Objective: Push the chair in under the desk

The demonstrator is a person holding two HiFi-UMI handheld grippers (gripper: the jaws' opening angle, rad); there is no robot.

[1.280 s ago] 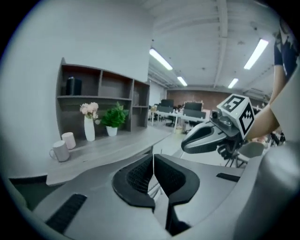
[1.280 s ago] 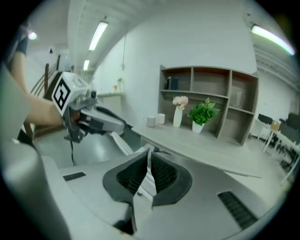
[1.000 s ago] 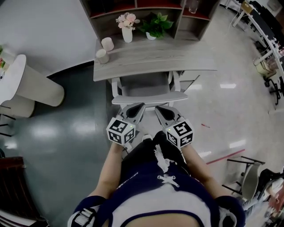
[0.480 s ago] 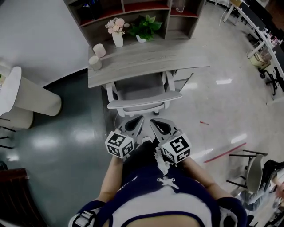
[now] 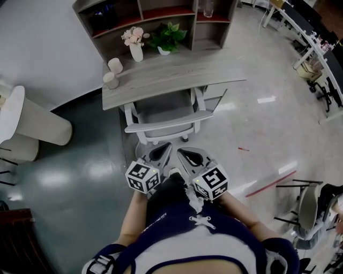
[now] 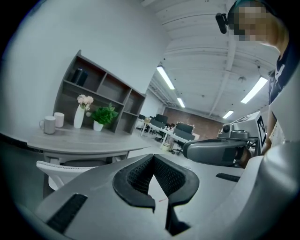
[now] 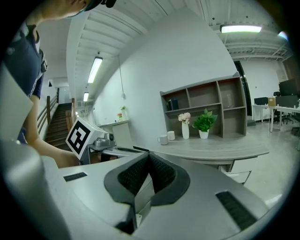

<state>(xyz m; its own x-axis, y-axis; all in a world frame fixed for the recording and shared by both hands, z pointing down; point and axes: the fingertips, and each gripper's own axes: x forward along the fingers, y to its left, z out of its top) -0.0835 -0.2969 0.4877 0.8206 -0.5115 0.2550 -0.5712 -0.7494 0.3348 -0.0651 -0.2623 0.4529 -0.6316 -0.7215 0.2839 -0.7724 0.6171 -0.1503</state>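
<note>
The grey desk (image 5: 177,76) stands ahead with the white-framed chair (image 5: 161,115) tucked under it; only the seat's rear and the curved backrest (image 5: 169,122) stick out. My left gripper (image 5: 165,145) and right gripper (image 5: 180,151) sit side by side just short of the backrest, apart from it, both shut and empty. The left gripper view has the shut left gripper (image 6: 153,158) low in front, the chair's white backrest (image 6: 55,168) and the desk (image 6: 84,143) beyond it. In the right gripper view the shut right gripper (image 7: 149,157) points at the desk (image 7: 211,150).
On the desk stand two mugs (image 5: 111,73), a vase of flowers (image 5: 135,47) and a potted plant (image 5: 166,37), with a shelf unit (image 5: 155,15) behind. A white round table (image 5: 13,109) is at the left. Red tape (image 5: 270,184) marks the floor; other chairs (image 5: 305,206) stand right.
Both grippers have drawn back from the chair's backrest, which they nearly touched a second ago; a gap of floor now shows between them. The chair stays under the desk.
</note>
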